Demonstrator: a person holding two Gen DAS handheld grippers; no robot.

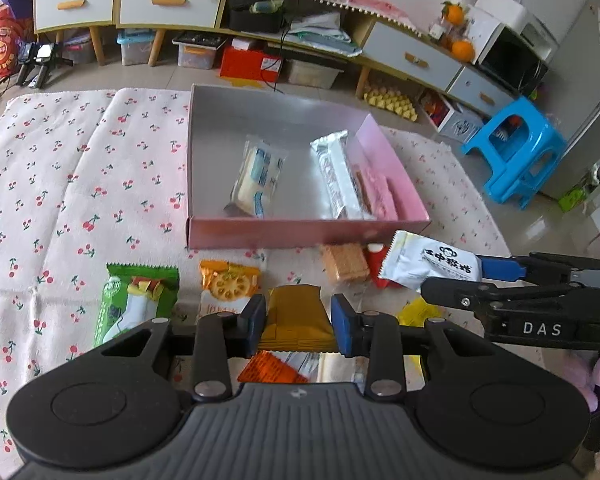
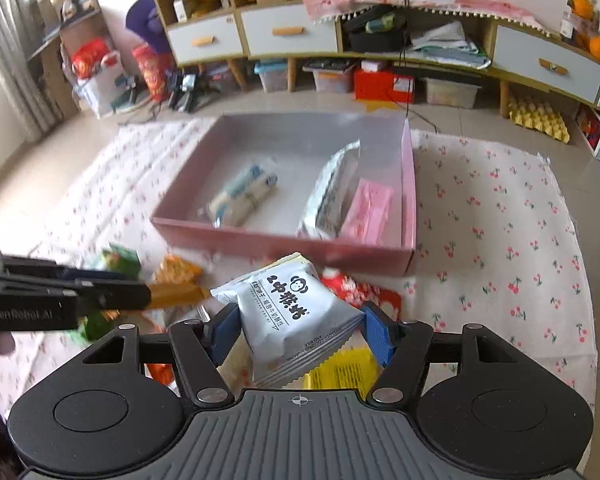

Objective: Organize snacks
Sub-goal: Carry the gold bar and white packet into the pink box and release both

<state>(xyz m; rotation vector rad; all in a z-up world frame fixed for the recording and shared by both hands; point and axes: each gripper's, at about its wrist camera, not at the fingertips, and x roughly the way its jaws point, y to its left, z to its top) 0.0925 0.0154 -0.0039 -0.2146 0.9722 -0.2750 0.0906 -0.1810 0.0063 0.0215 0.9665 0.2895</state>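
A pink box (image 1: 300, 232) (image 2: 260, 236) lies open on the cherry-print cloth with three snack packs inside: a blue-white one (image 1: 258, 178), a silver one (image 1: 334, 174) and a pink one (image 1: 376, 192). My right gripper (image 2: 298, 326) is shut on a white snack pack (image 2: 292, 312) and holds it just before the box's near wall; the pack also shows in the left wrist view (image 1: 432, 264). My left gripper (image 1: 298, 322) is shut on a mustard-yellow pack (image 1: 296, 316) among loose snacks in front of the box.
Loose snacks lie on the cloth (image 1: 60, 184): a green pack (image 1: 140, 300), an orange cookie pack (image 1: 228, 284), a cracker pack (image 1: 344, 262), a red pack (image 2: 348, 284), a yellow pack (image 2: 344, 372). Cabinets (image 1: 168, 0) stand behind; a blue stool (image 1: 516, 148) stands to the right.
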